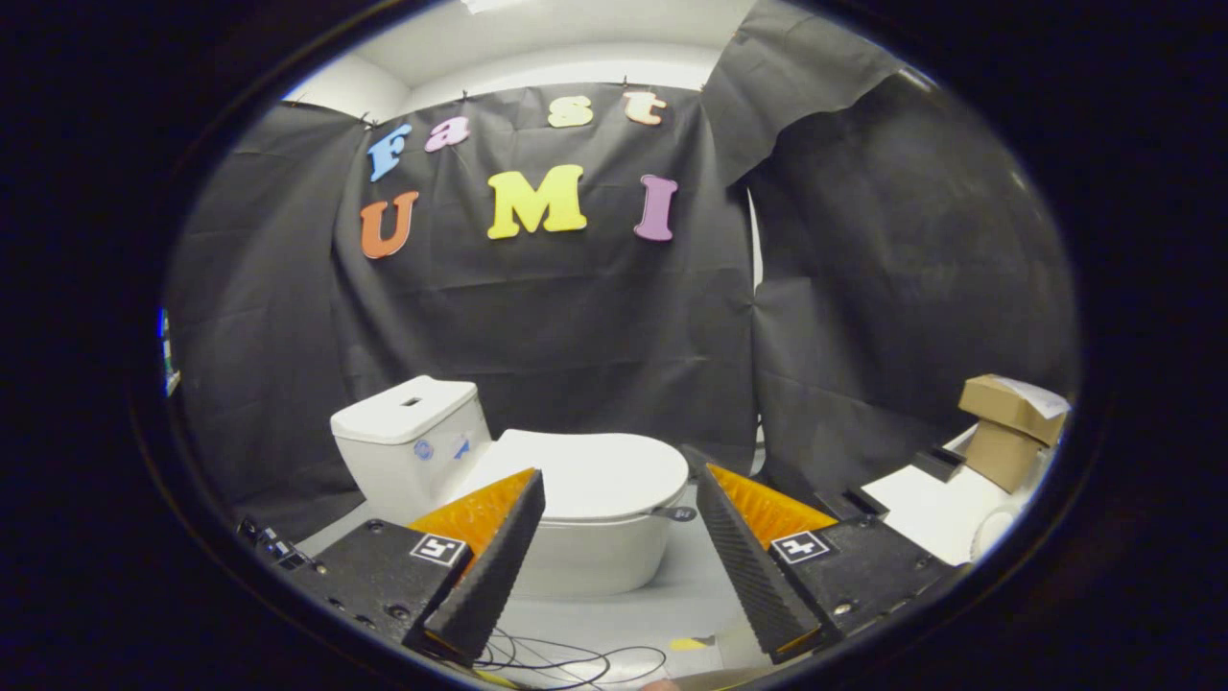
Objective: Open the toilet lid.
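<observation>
Black cloth backs the booth. We note the toilet [537,499] beyond the gripper [619,480], lid [600,472] closed; fingers spread wide, holding nothing. Boxes [1009,427] sit far right.

Two brown cardboard boxes [1009,427] sit stacked well off to the right of the hand-held gripper [619,552], beyond its right finger. A white sheet [926,509] lies just before them. Thin dark cables [566,662] loop on the pale floor [624,614] beneath the fingers.
</observation>
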Action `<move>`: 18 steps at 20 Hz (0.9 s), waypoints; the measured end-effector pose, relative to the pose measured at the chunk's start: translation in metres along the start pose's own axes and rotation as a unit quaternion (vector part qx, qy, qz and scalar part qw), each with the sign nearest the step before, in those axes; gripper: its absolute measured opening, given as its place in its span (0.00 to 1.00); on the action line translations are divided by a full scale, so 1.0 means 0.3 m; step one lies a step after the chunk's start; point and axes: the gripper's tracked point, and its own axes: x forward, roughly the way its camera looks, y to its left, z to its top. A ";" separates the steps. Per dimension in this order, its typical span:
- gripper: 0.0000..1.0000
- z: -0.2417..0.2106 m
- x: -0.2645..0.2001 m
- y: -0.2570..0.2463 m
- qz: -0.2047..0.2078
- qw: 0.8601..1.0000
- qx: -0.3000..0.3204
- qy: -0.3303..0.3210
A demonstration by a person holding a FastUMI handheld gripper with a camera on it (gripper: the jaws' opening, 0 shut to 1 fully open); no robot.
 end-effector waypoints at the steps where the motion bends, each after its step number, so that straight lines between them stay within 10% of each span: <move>1: 1.00 -0.002 0.019 -0.007 -0.001 1.000 0.001 0.002; 18: 1.00 -0.242 0.564 -0.166 -0.045 0.988 0.072 0.132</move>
